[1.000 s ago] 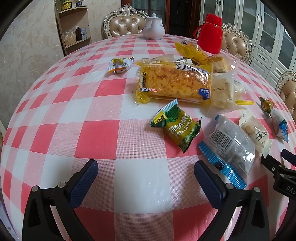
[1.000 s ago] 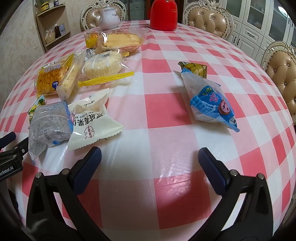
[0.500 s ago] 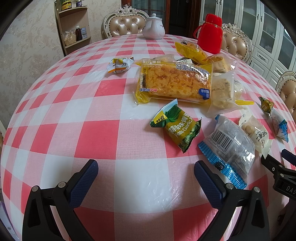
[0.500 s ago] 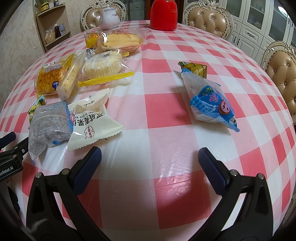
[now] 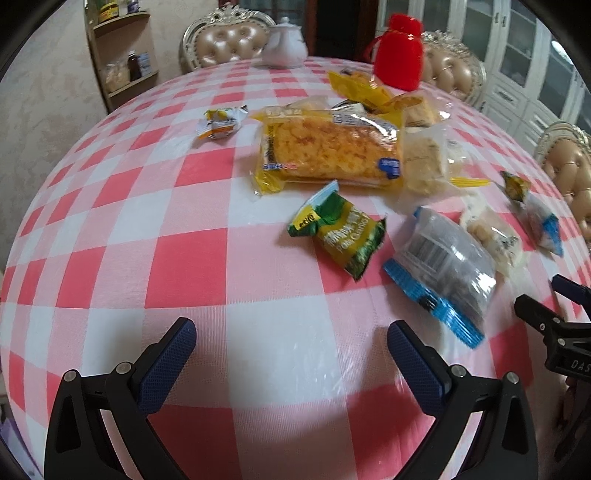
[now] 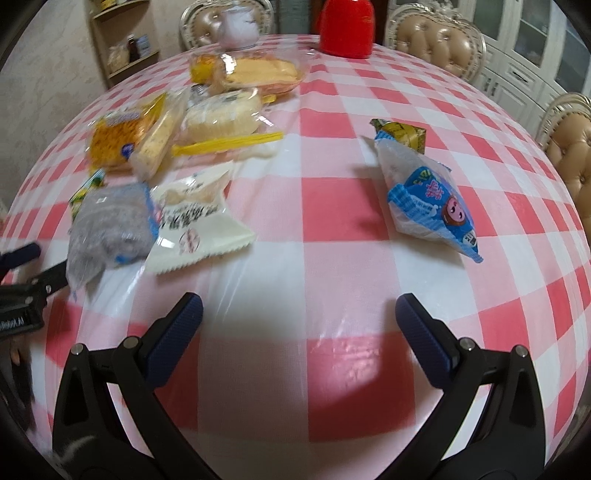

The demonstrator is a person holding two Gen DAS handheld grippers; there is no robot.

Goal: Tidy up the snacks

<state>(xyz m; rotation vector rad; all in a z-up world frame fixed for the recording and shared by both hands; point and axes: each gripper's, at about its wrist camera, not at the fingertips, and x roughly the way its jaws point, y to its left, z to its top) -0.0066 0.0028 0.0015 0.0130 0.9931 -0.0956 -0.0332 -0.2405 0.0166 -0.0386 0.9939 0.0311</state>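
Table: my red-and-white checked cloth, padded chairs behind.
Snacks: green packet just before the big yellow cake pack.
My claws: left and right both spread wide, empty.

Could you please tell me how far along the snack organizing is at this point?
Nothing looks sorted yet. The left hand-held gripper and right hand-held gripper are both open and empty above the checked tablecloth. The green packet, the barcode packet, the blue-and-white packet and the rest lie scattered, all left to arrange.
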